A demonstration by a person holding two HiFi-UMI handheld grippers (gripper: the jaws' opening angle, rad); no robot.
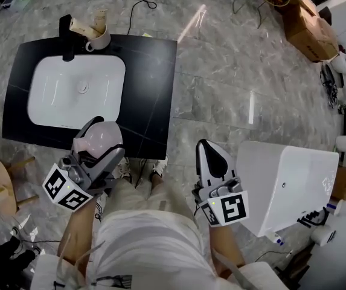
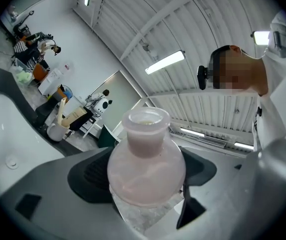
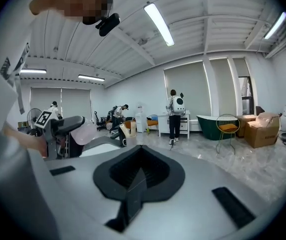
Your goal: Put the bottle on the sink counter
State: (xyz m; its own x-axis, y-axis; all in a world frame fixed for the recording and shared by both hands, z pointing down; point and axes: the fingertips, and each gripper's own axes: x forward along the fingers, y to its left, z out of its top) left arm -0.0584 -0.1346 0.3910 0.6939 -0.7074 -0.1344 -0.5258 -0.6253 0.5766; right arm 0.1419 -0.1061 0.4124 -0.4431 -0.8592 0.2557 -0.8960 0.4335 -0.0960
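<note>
The left hand-held gripper [image 1: 102,142] grasps a pale pink, round-bellied frosted bottle [image 2: 145,169] at the near edge of the black desk [image 1: 154,71] with its white basin [image 1: 76,89], while the right hand-held gripper [image 1: 211,156], clenched and empty, hangs beyond that desk's near right corner.

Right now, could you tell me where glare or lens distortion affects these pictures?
Head view: bright streaks of glare cross the polished floor. Left gripper view: the fisheye bulges the close bottle, and a ceiling lamp blows out. Right gripper view: dark round vignette, bowed ceiling lines.
</note>
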